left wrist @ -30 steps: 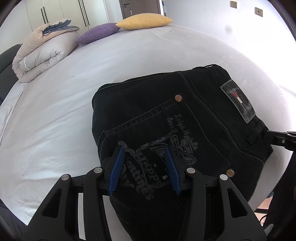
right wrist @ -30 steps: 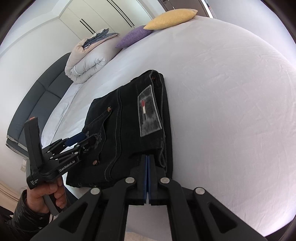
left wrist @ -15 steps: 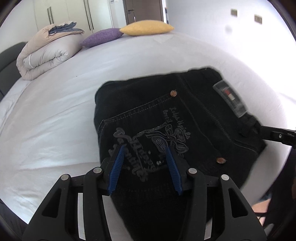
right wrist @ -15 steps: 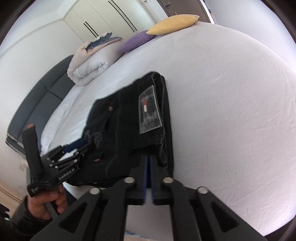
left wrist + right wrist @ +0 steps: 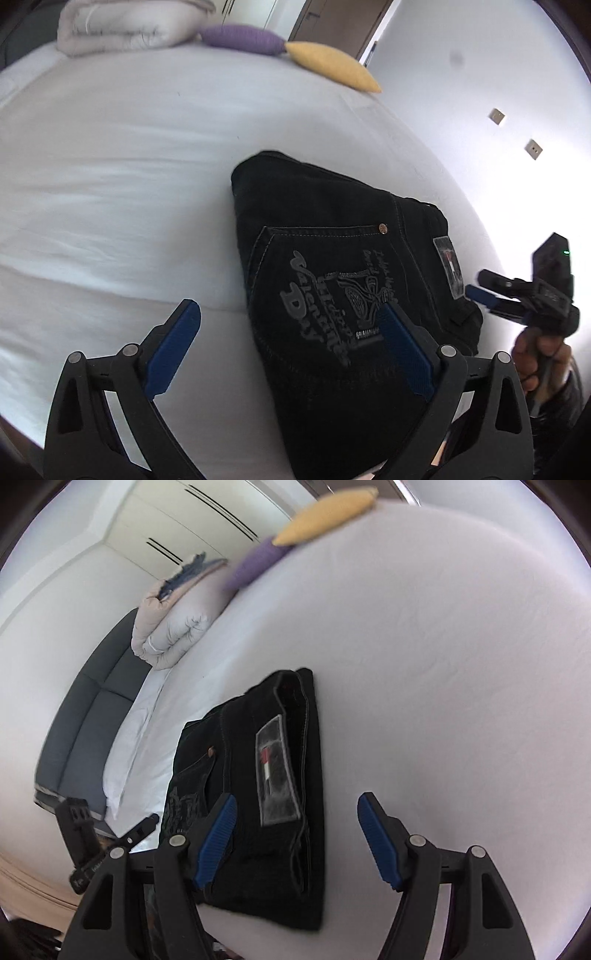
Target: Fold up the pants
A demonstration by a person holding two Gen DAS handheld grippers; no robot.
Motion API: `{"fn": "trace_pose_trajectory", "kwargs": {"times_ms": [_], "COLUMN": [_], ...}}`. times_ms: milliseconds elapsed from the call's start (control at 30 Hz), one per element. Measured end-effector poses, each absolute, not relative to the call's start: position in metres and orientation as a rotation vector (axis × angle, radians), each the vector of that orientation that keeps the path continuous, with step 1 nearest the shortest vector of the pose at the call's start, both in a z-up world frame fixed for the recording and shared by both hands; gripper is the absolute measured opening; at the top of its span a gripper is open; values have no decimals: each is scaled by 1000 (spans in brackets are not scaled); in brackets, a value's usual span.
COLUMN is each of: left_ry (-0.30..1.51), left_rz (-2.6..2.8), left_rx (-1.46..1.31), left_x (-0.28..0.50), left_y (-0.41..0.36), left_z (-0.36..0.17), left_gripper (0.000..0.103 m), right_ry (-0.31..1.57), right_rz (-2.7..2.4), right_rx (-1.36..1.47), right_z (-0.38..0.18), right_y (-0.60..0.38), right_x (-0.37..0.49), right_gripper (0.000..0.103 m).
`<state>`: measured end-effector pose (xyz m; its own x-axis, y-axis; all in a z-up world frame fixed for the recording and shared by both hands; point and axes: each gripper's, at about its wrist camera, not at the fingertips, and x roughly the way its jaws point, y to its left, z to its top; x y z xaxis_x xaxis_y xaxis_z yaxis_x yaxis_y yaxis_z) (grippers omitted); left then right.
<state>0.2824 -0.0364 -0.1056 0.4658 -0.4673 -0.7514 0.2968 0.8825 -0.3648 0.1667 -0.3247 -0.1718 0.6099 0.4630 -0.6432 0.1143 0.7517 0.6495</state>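
The black jeans (image 5: 332, 280) lie folded into a compact rectangle on the white bed (image 5: 110, 184), back pocket print and waist label facing up. They also show in the right wrist view (image 5: 266, 782). My left gripper (image 5: 291, 347) is open and empty, hovering over the near left edge of the jeans. My right gripper (image 5: 295, 842) is open and empty above the waistband end. The right gripper also shows in the left wrist view (image 5: 524, 291), held off the right side of the jeans.
A rolled beige duvet (image 5: 173, 627), a purple pillow (image 5: 240, 37) and a yellow pillow (image 5: 332, 66) lie at the far end of the bed. A dark grey headboard (image 5: 85, 738) stands at the left. The bed's near edge is just below the jeans.
Both grippers have opened and let go of the jeans. Both have lifted and pulled back; the left has swung to the left. The jeans now rest flat on the bed.
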Motion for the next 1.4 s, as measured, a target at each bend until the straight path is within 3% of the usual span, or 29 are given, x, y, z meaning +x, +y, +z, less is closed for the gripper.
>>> {"fn": "trace_pose_trajectory", "kwargs": {"times_ms": [200, 333, 433, 633, 767, 967, 1400], "left_ry": [1110, 1124, 1124, 1101, 1078, 1043, 920], "left_rz": [-506, -509, -496, -476, -474, -467, -540], "left_rx": [-138, -143, -141, -116, -79, -50, 78], "left_x": [316, 325, 327, 320, 313, 302, 321], "left_y": [-62, -72, -74, -75, -79, -80, -115], "left_z": [-130, -130, -129, -121, -111, -96, -48], "left_gripper": [96, 71, 63, 47, 33, 28, 28], "right_ry": [1000, 1021, 1033, 997, 955, 894, 794], "right_rz": [293, 313, 317, 276, 243, 238, 227], "right_rx": [728, 793, 782, 670, 597, 494, 450], "right_z": [-192, -202, -207, -194, -176, -145, -92], "right_y": [-311, -312, -306, -291, -281, -267, -308], "right_x": [212, 232, 237, 227, 219, 203, 202], "right_gripper": [67, 52, 38, 25, 21, 19, 19]}}
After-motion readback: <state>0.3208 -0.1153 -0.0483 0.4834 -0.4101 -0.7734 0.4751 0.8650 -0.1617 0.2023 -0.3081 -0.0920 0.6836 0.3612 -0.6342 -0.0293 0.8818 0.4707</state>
